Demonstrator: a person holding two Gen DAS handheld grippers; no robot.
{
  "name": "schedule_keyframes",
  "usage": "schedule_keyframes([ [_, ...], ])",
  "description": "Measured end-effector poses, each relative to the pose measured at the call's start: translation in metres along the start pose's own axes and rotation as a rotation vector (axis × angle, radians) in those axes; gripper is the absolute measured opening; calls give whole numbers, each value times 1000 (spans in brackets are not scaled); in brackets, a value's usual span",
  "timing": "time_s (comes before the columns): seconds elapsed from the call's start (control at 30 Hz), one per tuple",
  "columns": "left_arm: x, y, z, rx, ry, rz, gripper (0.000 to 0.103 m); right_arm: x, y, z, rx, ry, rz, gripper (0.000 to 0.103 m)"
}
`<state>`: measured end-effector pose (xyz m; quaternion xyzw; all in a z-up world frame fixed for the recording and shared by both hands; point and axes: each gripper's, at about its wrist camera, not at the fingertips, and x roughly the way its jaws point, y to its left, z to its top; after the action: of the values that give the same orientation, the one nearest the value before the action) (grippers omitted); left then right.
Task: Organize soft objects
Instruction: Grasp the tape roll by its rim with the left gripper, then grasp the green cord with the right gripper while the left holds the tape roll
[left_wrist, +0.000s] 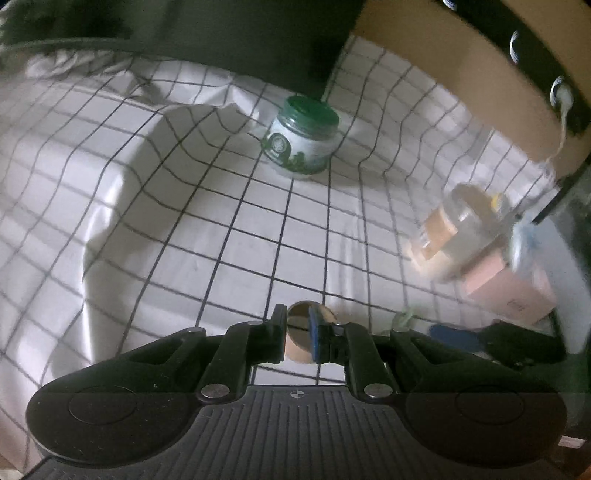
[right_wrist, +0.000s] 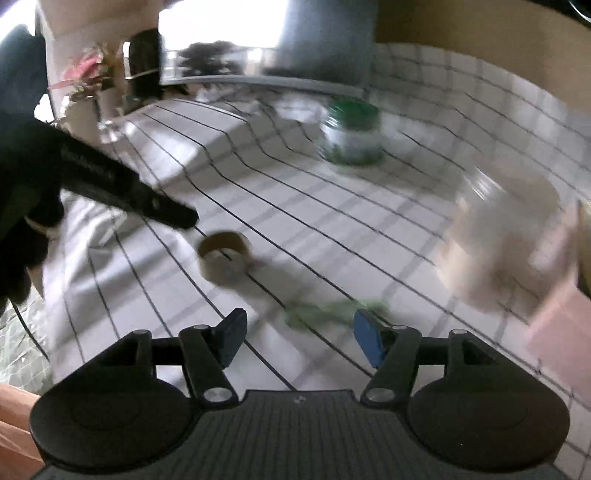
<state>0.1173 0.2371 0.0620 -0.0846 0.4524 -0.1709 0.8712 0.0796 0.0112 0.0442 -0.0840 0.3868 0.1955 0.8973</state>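
The left claw (left_wrist: 298, 334) sits nearly closed above a brown tape roll (left_wrist: 301, 341), gripping nothing visible. The right claw (right_wrist: 297, 341) gapes empty, a blurred green soft thing (right_wrist: 332, 310) just ahead of its fingertips.

In the right wrist view motion blur smears almost everything. The pale bulky thing (right_wrist: 506, 236) at the right has no clear outline, and the picture's edge cuts it. The green thing (right_wrist: 332, 310) between the open fingers is only a smear; its kind cannot be told. The label of the green-lidded jar (right_wrist: 351, 136) is unreadable. In the left wrist view the fingers hide the lower part of the tape roll (left_wrist: 301, 334), and the clear container (left_wrist: 469, 225) at the right is blurred.
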Motion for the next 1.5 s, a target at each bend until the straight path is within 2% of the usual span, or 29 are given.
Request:
schedule_keyframes([
  [0.1,17,-12,3,70,65,90,15,-4,-8,-6,20,0,-14,64],
  [0.3,40,-14,2,90,134,131,17,-8,-13,-9,-17,-22,-31,66],
  [0.4,42,-17,4,99,121,133,17,-2,-12,-3,-55,-29,-19,72],
  [0.6,41,-17,0,108,103,117,17,22,-14,6,-73,5,21,72],
  [0.7,39,-16,-5,104,79,107,17,27,-14,7,-58,-4,33,76],
  [1.0,38,-17,-9,133,64,100,13,32,-11,11,-76,-4,43,77],
  [1.03,38,-17,-9,133,63,98,13,33,-11,12,-75,-3,41,76],
  [1.07,39,-17,-9,135,61,97,13,32,-10,12,-75,-3,38,71],
  [1.3,38,-14,-11,123,42,84,10,26,-3,12,-65,15,27,68],
  [1.37,37,-12,-13,113,33,71,10,22,-3,13,-62,9,12,50],
  [1.5,36,-12,-16,119,19,50,10,19,-4,16,-59,20,-5,39],
])
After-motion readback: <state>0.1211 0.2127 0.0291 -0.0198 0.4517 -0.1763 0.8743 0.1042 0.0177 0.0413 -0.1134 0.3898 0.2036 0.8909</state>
